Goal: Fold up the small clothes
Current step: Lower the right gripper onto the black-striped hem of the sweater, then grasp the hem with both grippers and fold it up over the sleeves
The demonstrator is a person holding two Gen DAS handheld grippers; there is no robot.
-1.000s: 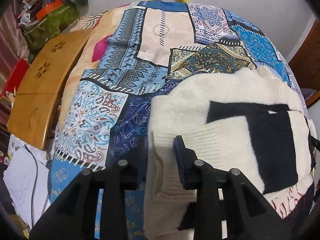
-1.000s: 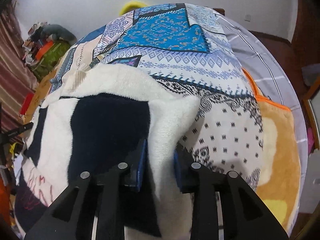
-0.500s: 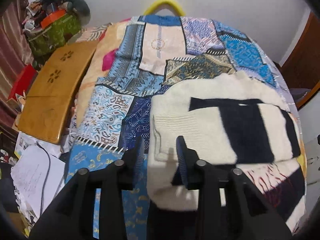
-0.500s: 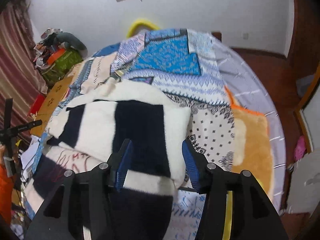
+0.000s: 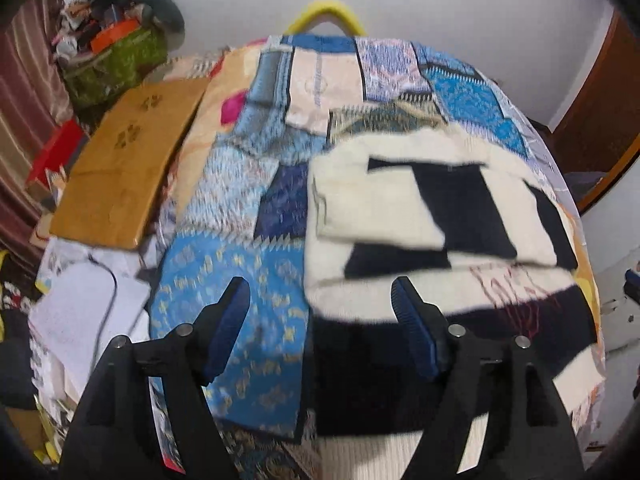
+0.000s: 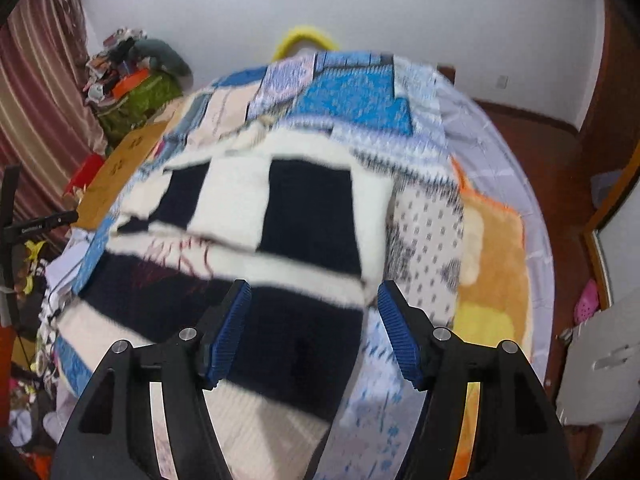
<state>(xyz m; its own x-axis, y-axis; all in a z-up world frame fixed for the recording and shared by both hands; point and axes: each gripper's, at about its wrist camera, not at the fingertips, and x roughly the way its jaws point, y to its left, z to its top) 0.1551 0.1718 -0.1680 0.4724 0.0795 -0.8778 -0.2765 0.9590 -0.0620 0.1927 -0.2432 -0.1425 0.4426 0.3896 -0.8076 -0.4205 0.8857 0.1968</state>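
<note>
Left gripper (image 5: pixel 320 300): jaws opening, blue pads apart, nothing between them; released, above the bed. Right gripper (image 6: pixel 314 304): jaws likewise opening, released, pads clear of the cloth below.

Under both lies the sweater (image 5: pixel 432 216), cream with wide black blocks, fuzzy, with red stitching (image 5: pixel 508 284) on a cream band toward 5 o'clock in the left view. Its upper part is folded over the lower part, the folded edge running across the garment. In the right view the same sweater (image 6: pixel 280 208) fills the centre, its right edge just beside a white, black-dotted patch at 3 o'clock.

Surface: a bed with a patchwork bedspread (image 5: pixel 240 184) in blues, beige and pink; an orange plush blanket (image 6: pixel 492 248) lies at 3 o'clock in the right view. A wooden board (image 5: pixel 120 168) sits at 9 o'clock beside the bed, papers (image 5: pixel 76 300) below it. A green bag (image 5: pixel 116 60) heaped with clutter stands at 10 o'clock, a yellow hoop (image 5: pixel 326 14) at 12 against the white wall. Both views are motion-blurred.
</note>
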